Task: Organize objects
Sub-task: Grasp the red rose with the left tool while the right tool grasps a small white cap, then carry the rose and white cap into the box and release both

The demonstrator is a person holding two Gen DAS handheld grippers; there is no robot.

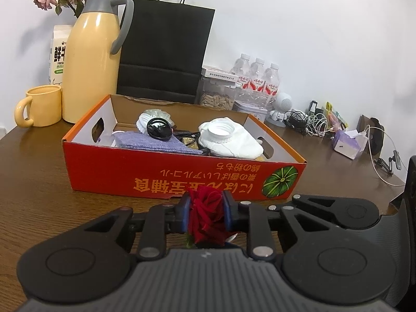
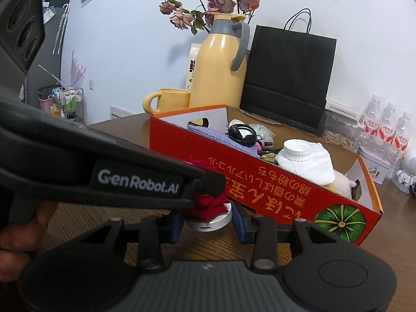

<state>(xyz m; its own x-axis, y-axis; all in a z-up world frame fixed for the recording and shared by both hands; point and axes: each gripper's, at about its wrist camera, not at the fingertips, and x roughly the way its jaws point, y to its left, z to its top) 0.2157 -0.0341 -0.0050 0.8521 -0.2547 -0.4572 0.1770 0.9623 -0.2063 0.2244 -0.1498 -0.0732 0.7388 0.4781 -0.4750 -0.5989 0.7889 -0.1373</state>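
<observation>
A red fabric rose (image 1: 205, 215) is pinched between the blue pads of my left gripper (image 1: 206, 202), which is shut on it just above the wooden table. In the right wrist view the same rose (image 2: 210, 204) sits on a white round base (image 2: 210, 225). My right gripper (image 2: 208, 225) is shut on that base from both sides, while the left gripper (image 2: 205, 187) reaches in from the left over it. Directly behind stands an open red cardboard box (image 1: 156, 166) holding a purple cloth (image 1: 156, 143), a black cable coil (image 1: 158, 130) and a white pouch with a screw neck (image 1: 228, 137).
Behind the box are a yellow thermos jug (image 1: 91, 59), a yellow mug (image 1: 41, 106) and a black paper bag (image 1: 166, 46). Water bottles (image 1: 257, 78), tangled cables (image 1: 312, 124) and a tissue pack (image 1: 348, 143) line the back right. A person's hand (image 2: 15, 247) holds the left gripper.
</observation>
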